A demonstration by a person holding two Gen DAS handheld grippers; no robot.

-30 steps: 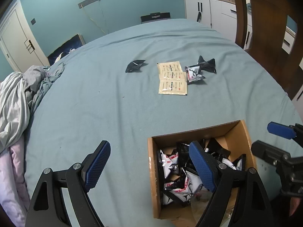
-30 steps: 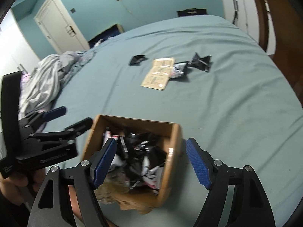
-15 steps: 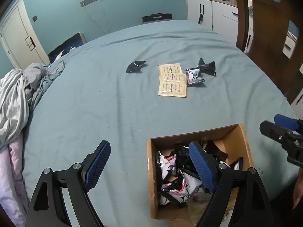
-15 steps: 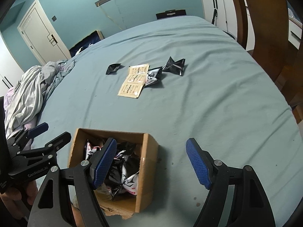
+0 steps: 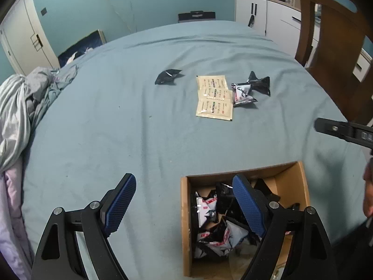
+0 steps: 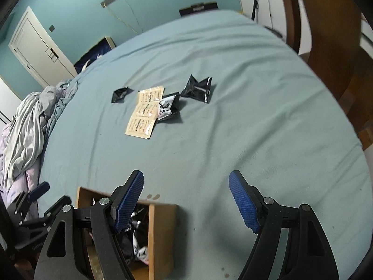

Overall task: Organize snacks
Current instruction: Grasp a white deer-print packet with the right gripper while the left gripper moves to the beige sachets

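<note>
A brown cardboard box (image 5: 291,175) (image 6: 160,233) holding several black, white and red snack packets sits on the blue-green bedsheet near me. Further out lie a small black packet (image 5: 168,76) (image 6: 120,93), a strip of beige sachets (image 5: 214,100) (image 6: 145,113), a black-and-white packet (image 5: 243,93) (image 6: 168,107) and another black packet (image 5: 260,82) (image 6: 198,88). My left gripper (image 5: 184,197) is open, its right finger above the box. My right gripper (image 6: 186,198) is open with nothing between its fingers, over bare sheet just right of the box.
A heap of grey and lilac bedding (image 5: 16,116) (image 6: 23,121) lies at the left edge. A wooden chair (image 5: 335,46) and white cabinets (image 5: 263,11) stand at the right. A white door (image 6: 39,49) is far left. Part of a hand (image 5: 368,186) shows at the right.
My right gripper has swung right, off the box and over bare sheet, and the loose packets look nearer in its view. The left gripper has barely moved.
</note>
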